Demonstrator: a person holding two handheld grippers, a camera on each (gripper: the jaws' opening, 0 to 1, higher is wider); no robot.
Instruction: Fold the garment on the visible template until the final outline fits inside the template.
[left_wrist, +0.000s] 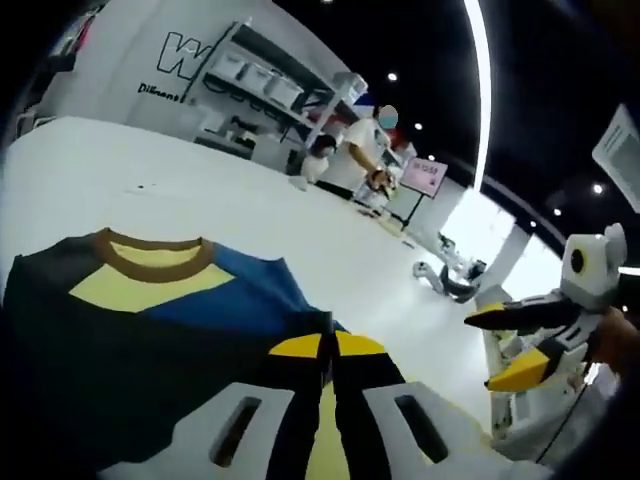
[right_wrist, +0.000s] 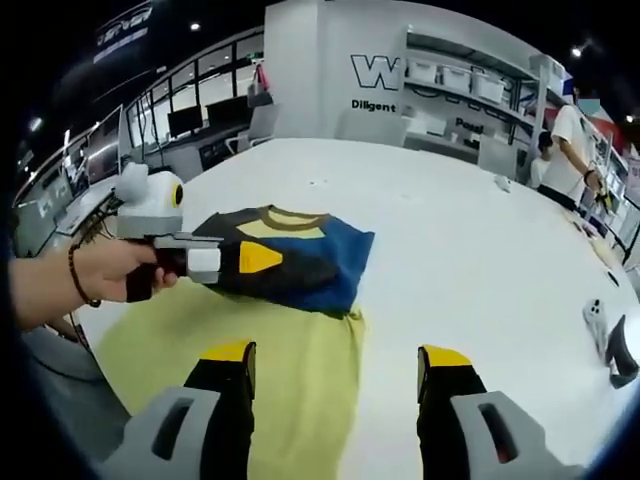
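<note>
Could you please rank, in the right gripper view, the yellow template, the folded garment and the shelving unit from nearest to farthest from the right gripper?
Measured from the right gripper:
1. Yellow template, lying between and under its jaws.
2. Folded garment, just beyond, on the template's far edge.
3. Shelving unit, against the back wall past the white table.

Two cameras over one tabletop (right_wrist: 480, 230)
My left view sits low, close against the garment (left_wrist: 150, 310), facing the far shelves (left_wrist: 265, 80). My right view looks from higher and farther back across the same garment, tabletop and shelves.
</note>
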